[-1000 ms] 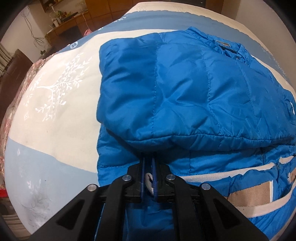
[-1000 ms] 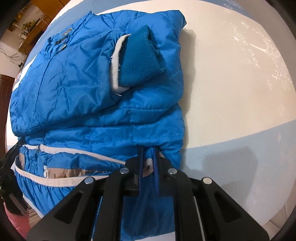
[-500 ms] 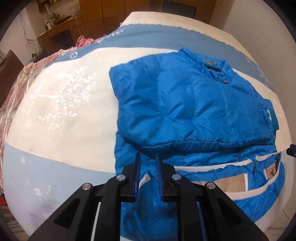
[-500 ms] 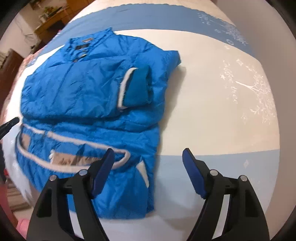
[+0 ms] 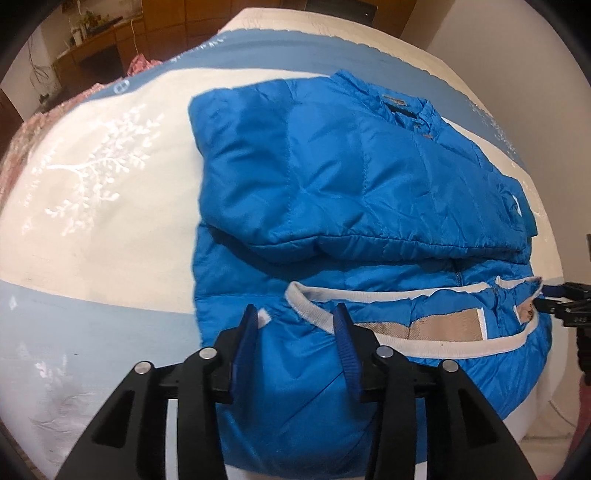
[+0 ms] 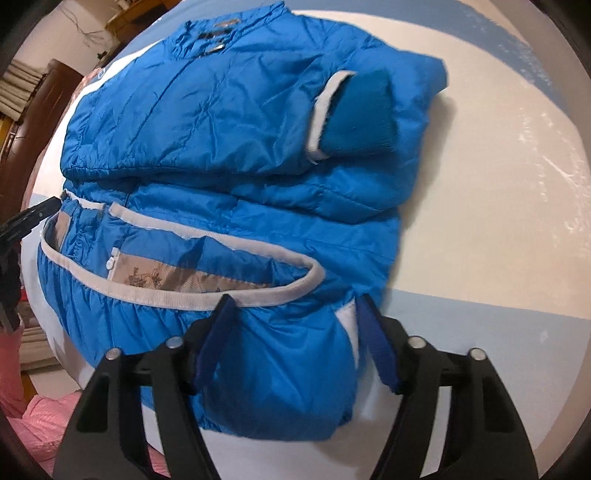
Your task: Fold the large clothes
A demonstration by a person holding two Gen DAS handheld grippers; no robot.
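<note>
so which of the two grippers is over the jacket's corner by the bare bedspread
The right gripper; the left gripper sits further in along the blue jacket hem.

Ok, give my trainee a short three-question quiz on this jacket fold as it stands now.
1. True or false: the blue jacket lies on a bed.
2. Which colour is the trim along the hem? A red, B white, C black.
3. Fill in: the knit cuff rests on top of the jacket's ____ half, by the collar.

Key: 1 true; 2 B; 3 upper.
</note>
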